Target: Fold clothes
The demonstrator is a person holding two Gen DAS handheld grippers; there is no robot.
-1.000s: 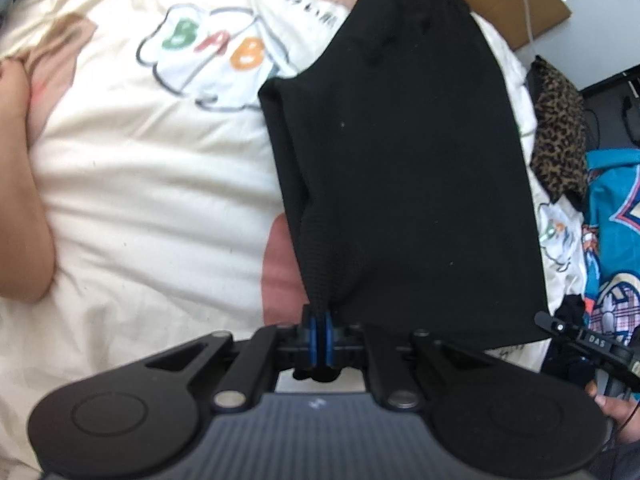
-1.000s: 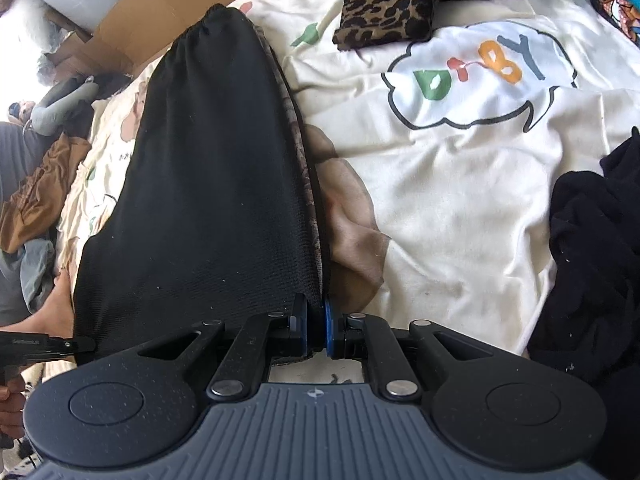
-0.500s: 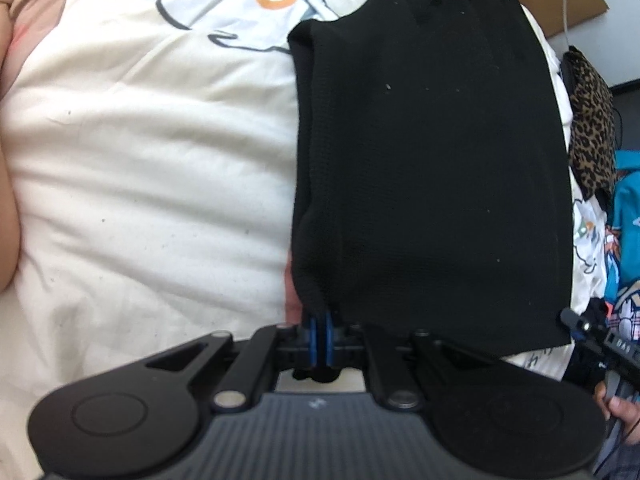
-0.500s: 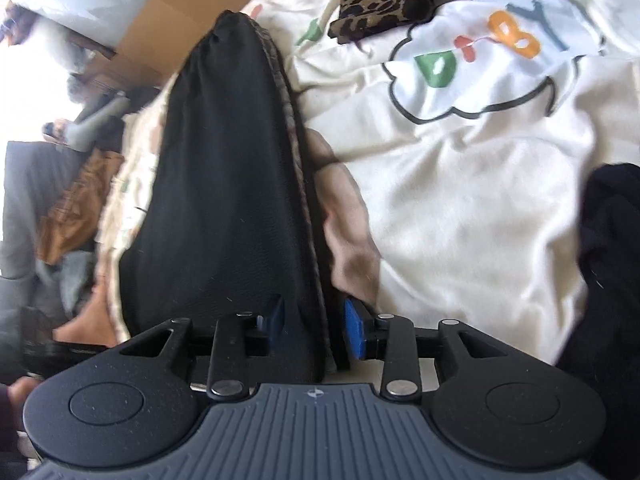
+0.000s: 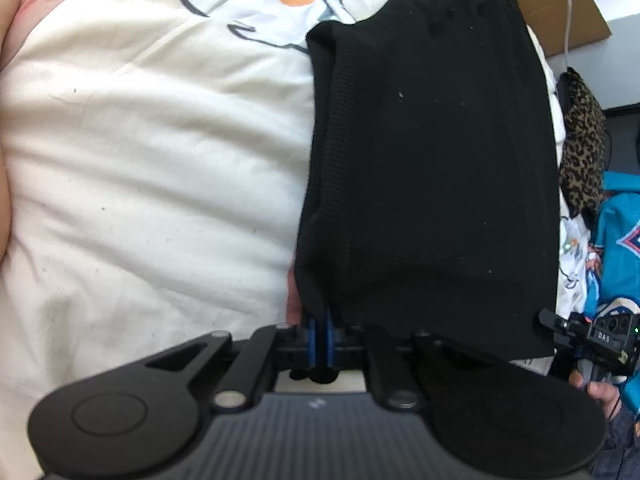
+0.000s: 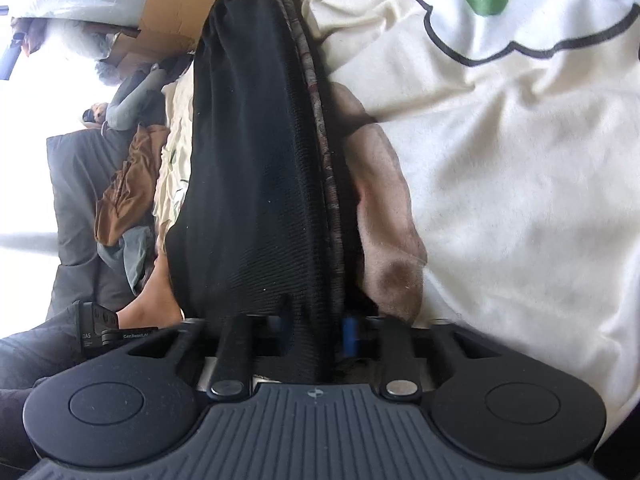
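Observation:
A black knit garment (image 5: 436, 168) lies folded on a cream bedspread (image 5: 152, 168) printed with cartoon letters. My left gripper (image 5: 320, 326) is shut on the garment's near left corner, its blue pads pressed together on the fabric. In the right wrist view the same black garment (image 6: 256, 184) stretches away from me, a patterned lining showing along its right edge. My right gripper (image 6: 316, 330) stands open, its blue pads apart with the garment's near edge lying loose between them. The right gripper also shows at the left wrist view's right edge, held by a hand (image 5: 600, 388).
A leopard-print cloth (image 5: 580, 152) and a teal printed garment (image 5: 620, 248) lie right of the black one. A cardboard box (image 5: 560, 12) stands beyond the bed. A person's bare leg (image 6: 152, 300) and a heap of brown and grey clothes (image 6: 128, 200) are at left.
My right gripper has opened and let go of the garment's corner. Both grippers have moved forward over the bed, the left one still clamped on its corner.

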